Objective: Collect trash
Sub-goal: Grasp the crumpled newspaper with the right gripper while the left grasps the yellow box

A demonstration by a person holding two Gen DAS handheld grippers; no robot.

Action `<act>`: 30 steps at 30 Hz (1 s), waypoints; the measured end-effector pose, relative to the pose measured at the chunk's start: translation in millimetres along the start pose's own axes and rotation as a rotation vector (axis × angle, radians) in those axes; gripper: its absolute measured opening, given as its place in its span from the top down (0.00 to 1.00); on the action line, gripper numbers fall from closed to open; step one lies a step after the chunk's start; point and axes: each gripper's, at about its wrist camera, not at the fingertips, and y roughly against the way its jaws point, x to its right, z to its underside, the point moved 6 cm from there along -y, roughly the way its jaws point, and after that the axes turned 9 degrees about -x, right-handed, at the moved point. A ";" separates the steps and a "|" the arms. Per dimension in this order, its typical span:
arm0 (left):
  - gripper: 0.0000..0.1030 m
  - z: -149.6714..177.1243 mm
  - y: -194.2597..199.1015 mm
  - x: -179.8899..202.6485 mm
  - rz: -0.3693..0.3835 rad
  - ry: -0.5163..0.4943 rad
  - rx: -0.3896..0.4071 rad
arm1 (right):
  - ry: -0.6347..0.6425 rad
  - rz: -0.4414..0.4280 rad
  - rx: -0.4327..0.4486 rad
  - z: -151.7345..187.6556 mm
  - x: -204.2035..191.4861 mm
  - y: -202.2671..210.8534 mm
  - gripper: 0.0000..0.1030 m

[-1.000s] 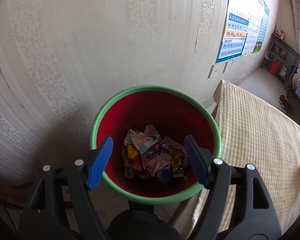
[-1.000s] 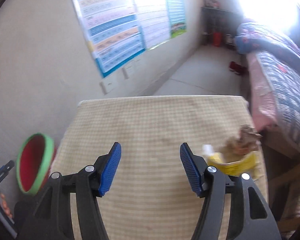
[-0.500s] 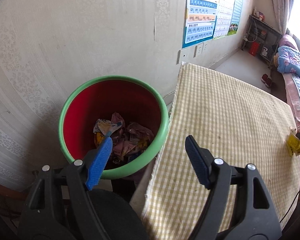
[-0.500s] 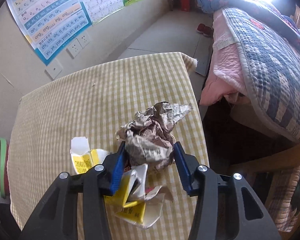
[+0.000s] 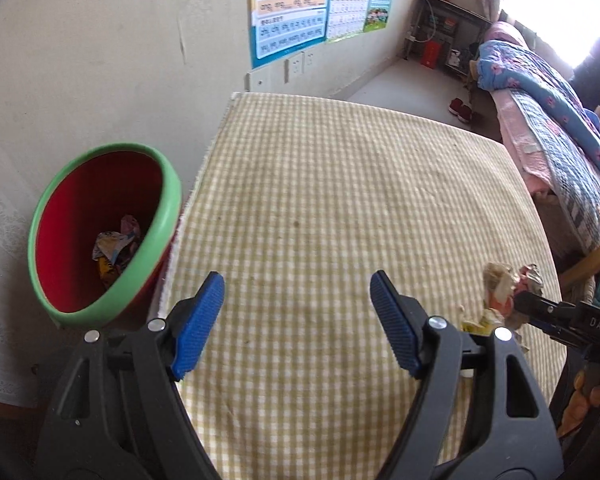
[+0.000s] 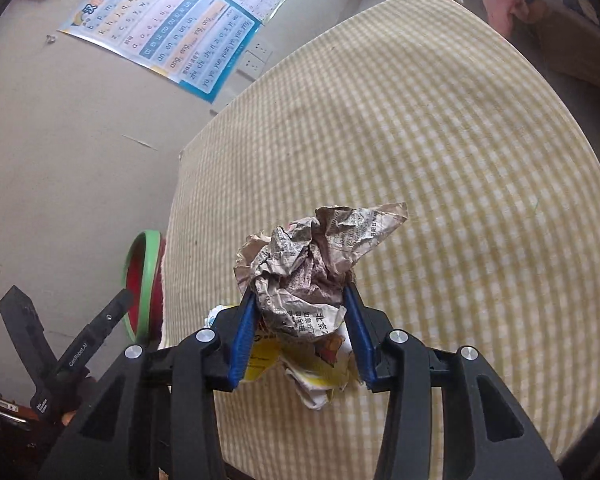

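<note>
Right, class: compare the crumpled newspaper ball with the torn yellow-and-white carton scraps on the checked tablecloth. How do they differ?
The crumpled newspaper ball is grey-brown with black print; the torn yellow-and-white carton scraps are bright and glossy. The ball is bunched up and clamped between the pads of the right hand-held gripper; the scraps lie flatter beneath it, ungripped. Both are trash, not yet in the bin.

Right hand-held gripper (image 6: 300, 320) clamped shut, left hand-held gripper (image 5: 296, 320) spread wide, empty
</note>
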 end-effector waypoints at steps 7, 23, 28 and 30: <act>0.27 22.1 -9.5 59.8 0.153 -0.153 -0.052 | 0.048 0.073 0.131 -12.5 -16.0 21.4 0.58; 0.77 67.2 -58.1 91.2 0.230 -0.260 -0.296 | 0.011 0.076 0.141 -5.8 7.2 27.7 0.58; 0.87 59.1 -49.4 83.4 0.229 -0.223 -0.245 | 0.054 0.090 0.138 -3.8 -5.1 23.7 0.58; 0.88 51.7 -42.7 73.7 0.223 -0.190 -0.213 | 0.075 0.095 0.141 -2.6 -11.1 23.5 0.58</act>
